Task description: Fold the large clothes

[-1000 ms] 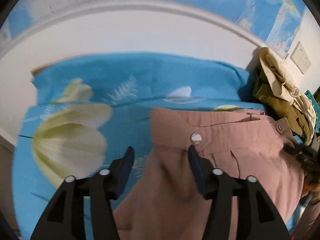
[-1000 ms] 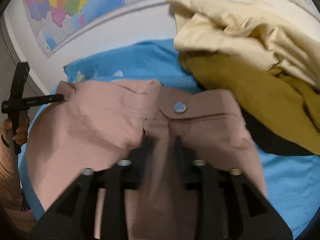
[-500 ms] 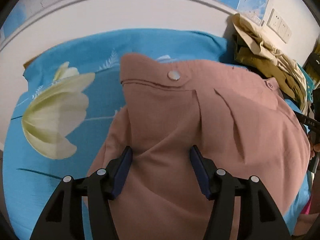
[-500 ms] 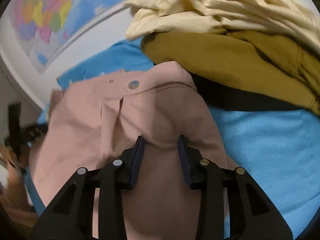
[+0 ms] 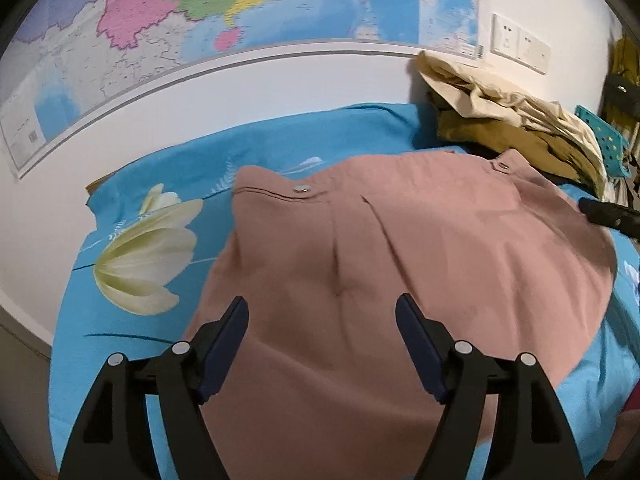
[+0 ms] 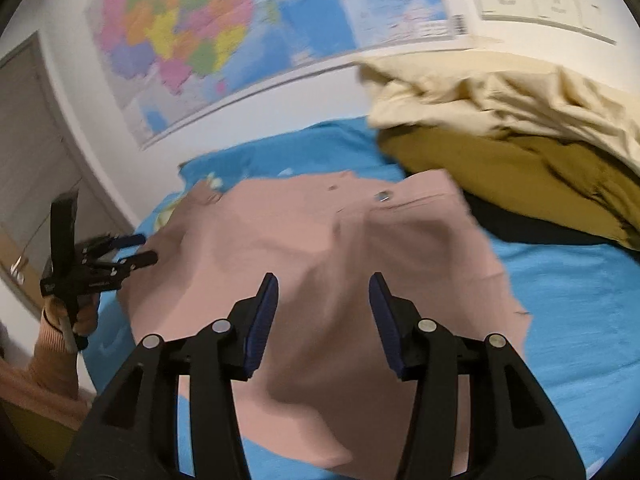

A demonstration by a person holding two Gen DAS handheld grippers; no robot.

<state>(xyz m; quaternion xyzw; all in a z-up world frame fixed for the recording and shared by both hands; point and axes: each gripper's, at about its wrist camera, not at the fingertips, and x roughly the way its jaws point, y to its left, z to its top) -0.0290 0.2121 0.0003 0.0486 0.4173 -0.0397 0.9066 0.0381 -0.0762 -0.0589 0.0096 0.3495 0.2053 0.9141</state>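
Observation:
A dusty-pink garment (image 5: 400,264) with a waistband and metal snaps lies spread on the blue flowered sheet (image 5: 132,332). My left gripper (image 5: 320,314) hovers over its near part. Its jaws are opening, and the blue pads stand clear of the cloth beneath them. In the right wrist view the same pink garment (image 6: 320,240) fills the middle. My right gripper (image 6: 324,294) is over it with jaws opening; a soft ridge of cloth rises between the pads, which do not press it. The left gripper (image 6: 120,256) shows at the garment's left edge, held by a hand.
A heap of cream and olive clothes (image 5: 508,120) sits at the bed's far right against the wall, seen close in the right wrist view as the clothes heap (image 6: 520,140). A wall map (image 5: 240,12) hangs behind the bed. A door (image 6: 28,160) stands at the left.
Both grippers held bunched pink cloth between their pads; now both jaws stand wider and the cloth has dropped flat. Both views have drawn back, and the garment lies more spread out.

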